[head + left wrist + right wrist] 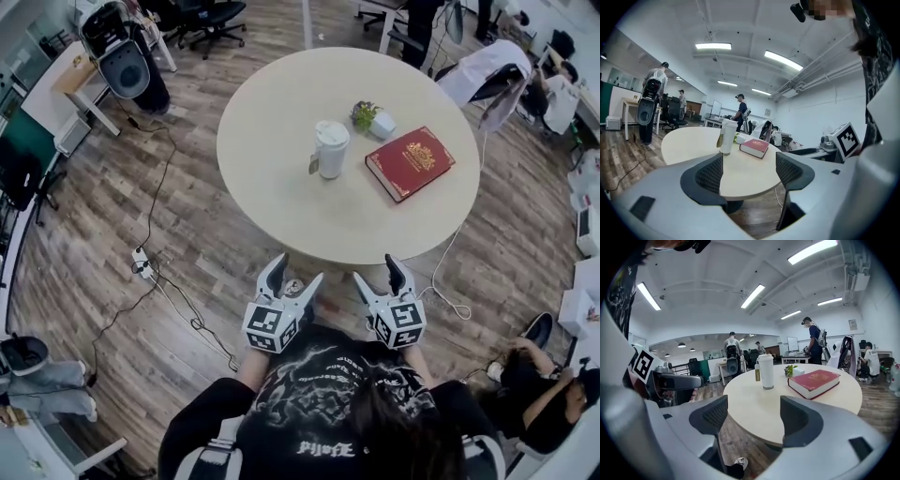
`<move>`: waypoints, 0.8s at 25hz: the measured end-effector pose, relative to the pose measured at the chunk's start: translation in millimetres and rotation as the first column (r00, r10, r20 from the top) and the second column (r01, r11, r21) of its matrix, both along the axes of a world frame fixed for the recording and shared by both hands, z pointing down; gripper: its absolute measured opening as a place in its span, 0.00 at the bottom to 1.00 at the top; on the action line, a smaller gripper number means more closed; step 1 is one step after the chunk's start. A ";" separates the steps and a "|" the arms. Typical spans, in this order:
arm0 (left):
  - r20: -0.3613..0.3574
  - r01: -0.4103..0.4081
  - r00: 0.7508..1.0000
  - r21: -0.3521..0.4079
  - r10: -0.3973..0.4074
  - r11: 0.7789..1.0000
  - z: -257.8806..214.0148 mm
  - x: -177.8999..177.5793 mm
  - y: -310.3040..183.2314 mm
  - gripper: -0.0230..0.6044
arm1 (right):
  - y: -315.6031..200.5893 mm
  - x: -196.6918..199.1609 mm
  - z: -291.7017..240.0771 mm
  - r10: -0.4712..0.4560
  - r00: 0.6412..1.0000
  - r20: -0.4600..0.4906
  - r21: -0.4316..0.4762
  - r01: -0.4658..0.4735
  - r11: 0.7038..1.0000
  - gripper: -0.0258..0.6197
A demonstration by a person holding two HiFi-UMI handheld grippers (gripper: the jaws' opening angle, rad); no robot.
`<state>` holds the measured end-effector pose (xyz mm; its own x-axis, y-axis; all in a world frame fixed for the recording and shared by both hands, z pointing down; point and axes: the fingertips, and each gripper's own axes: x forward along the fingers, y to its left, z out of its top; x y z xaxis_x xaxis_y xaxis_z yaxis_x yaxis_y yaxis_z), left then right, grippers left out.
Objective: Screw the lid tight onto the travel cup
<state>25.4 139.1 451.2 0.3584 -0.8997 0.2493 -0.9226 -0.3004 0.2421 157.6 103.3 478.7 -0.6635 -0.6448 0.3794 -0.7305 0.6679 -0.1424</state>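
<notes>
A white travel cup (330,149) stands upright near the middle of the round beige table (281,187), its white lid on top and a small tag hanging at its side. It also shows in the left gripper view as the cup (726,136) and in the right gripper view as the cup (766,371). My left gripper (293,276) and right gripper (379,272) hover off the table's near edge, side by side, well short of the cup. Both stand open with nothing between the jaws.
A red hardcover book (410,162) lies right of the cup, and a small potted plant (366,114) with a white box stands behind it. A power strip and cables (142,264) lie on the wood floor at left. People and office chairs stand around the room.
</notes>
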 end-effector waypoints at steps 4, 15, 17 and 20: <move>0.003 -0.041 0.999 -0.011 0.041 0.999 5.9 -21.8 -49.6 0.61 | -39.6 -17.8 2.0 0.047 0.999 -0.006 0.002 -0.047 0.999 0.56; -0.001 -0.250 0.968 -0.009 0.250 0.968 9.3 -54.7 -143.8 0.61 | -113.7 -63.0 9.7 0.221 0.975 -0.014 -0.004 -0.221 0.975 0.56; -0.014 -0.289 0.957 -0.011 0.289 0.957 11.7 -52.3 -150.5 0.61 | -119.7 -64.8 11.4 0.255 0.967 -0.017 -0.006 -0.255 0.967 0.56; -0.018 -0.332 0.943 -0.019 0.332 0.943 17.6 -47.2 -156.0 0.61 | -126.1 -64.8 11.4 0.290 0.957 -0.025 -0.008 -0.291 0.957 0.56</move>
